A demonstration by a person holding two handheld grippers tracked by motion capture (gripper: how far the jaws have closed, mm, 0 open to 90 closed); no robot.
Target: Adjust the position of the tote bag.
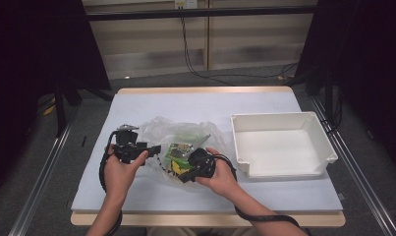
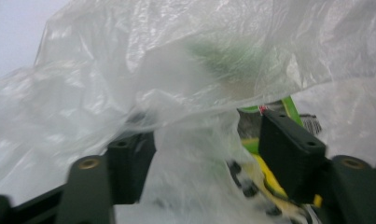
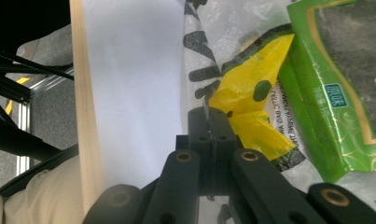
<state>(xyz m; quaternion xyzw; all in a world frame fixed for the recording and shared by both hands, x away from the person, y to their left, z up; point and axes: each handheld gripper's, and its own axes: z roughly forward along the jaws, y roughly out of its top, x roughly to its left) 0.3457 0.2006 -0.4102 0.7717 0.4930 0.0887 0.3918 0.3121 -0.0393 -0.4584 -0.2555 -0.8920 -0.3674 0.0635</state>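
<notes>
Near the table's front edge, right gripper (image 3: pixel 212 116) clamped on the clear bag's (image 1: pixel 178 130) film beside the yellow packet (image 3: pixel 251 112) (left gripper (image 2: pixel 206 149) agape around film): pull slowly, avoiding tears.

Lab recording bay: black curtains (image 1: pixel 33 59), aluminium rails (image 1: pixel 41 182), trailing cables (image 1: pixel 195 64).

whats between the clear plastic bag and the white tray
In the high view, only bare table lies between the clear plastic bag and the white tray; they sit apart.
</notes>
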